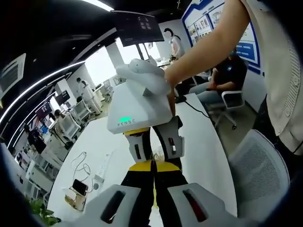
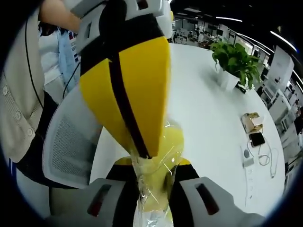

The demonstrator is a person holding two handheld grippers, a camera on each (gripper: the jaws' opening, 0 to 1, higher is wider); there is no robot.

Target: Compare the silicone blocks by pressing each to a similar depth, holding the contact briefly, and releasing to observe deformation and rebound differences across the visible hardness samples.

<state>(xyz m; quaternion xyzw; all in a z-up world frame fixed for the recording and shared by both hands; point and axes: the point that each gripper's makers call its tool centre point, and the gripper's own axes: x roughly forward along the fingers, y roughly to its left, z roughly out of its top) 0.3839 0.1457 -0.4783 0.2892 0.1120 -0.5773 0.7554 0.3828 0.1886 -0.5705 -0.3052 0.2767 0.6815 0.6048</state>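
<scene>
A yellow silicone block (image 2: pixel 168 142) wrapped in clear film is held above the white table. In the right gripper view my right gripper (image 2: pixel 152 165) is shut on its lower part. My left gripper (image 2: pixel 142 153) comes down from the top, its yellow-and-black jaws pressed together on the block's upper end. In the left gripper view my left gripper (image 1: pixel 154 164) meets the right gripper (image 1: pixel 155 149) tip to tip. Only a sliver of the block (image 1: pixel 154 158) shows between them. A hand (image 1: pixel 189 64) holds the right gripper's white body.
The long white table (image 1: pixel 203 156) carries cables and a small box (image 1: pixel 78 189); a potted plant (image 2: pixel 234 59) and a phone (image 2: pixel 257 138) stand along its far side. A grey mesh chair (image 1: pixel 258 165) stands at the table's edge. A seated person (image 1: pixel 227 75) is behind.
</scene>
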